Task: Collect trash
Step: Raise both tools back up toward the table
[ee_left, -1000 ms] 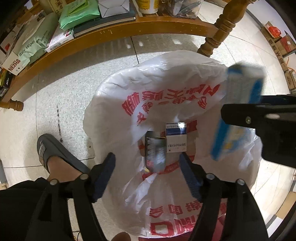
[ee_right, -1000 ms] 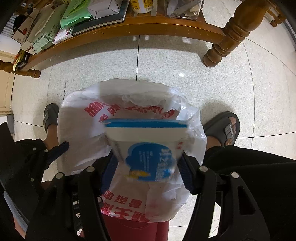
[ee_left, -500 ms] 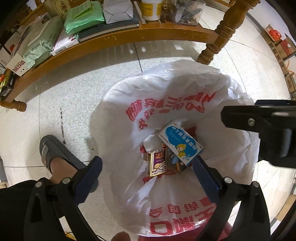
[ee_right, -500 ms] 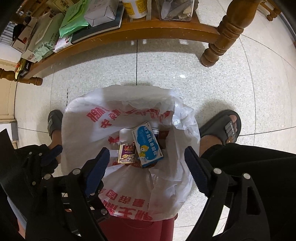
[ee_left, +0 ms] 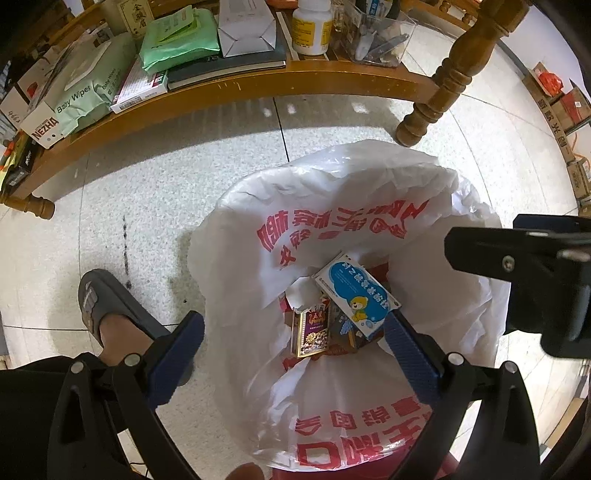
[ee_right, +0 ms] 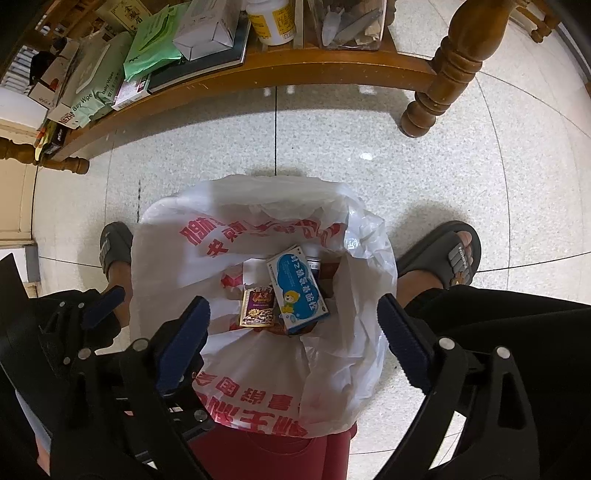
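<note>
Dropped from the right tongs [ee_right: 291,332], blue box [ee_right: 297,288] lies bagged below both wide-open tongs.

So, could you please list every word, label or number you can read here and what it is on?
"Baby Wipes": green wipes pack on the shelf.
"NEZHA": white box beside it.
"4662", handwritten, roughly: box end at far left.
Red characters on the bag: upside down, not read.
Blue box and purple box in the bag: print too small.

A wooden shelf [ee_left: 258,79] holds baby wipes [ee_left: 85,92] and a white bottle [ee_left: 312,26].
</note>
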A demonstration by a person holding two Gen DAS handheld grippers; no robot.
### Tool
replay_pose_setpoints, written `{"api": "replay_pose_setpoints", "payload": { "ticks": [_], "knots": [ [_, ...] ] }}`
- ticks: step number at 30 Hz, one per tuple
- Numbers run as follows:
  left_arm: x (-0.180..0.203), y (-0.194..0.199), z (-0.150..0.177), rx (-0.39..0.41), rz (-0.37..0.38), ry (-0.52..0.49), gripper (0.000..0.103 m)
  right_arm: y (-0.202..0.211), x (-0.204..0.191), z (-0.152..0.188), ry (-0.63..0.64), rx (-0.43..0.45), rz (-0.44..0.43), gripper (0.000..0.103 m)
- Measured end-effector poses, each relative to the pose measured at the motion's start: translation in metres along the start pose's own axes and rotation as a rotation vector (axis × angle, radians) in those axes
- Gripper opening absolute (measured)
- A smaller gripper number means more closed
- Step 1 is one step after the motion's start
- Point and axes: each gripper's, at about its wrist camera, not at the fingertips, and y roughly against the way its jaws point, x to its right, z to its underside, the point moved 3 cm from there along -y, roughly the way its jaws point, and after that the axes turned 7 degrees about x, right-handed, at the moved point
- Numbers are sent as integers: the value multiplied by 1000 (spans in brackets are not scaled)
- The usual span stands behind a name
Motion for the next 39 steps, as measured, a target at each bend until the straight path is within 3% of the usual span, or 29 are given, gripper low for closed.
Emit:
{"api": "replay_pose_setpoints", "payload": {
  "ticks": [6, 16, 28, 39],
  "knots": [
    [-1, 7, -4, 25, -1, 10, 95, 13, -3, 0, 16, 30, -5, 96],
    [-1, 34, -12, 86, -4, 17, 95, 46, -6, 1, 16, 99, -24, 96],
    [-19, 124, -47, 305, 17, 61, 95, 181, -4, 0, 11, 382, -90, 96],
    [-44, 197, -68, 450, 17, 115, 95, 271, 1, -16, 36, 535, -104, 96]
  ]
}}
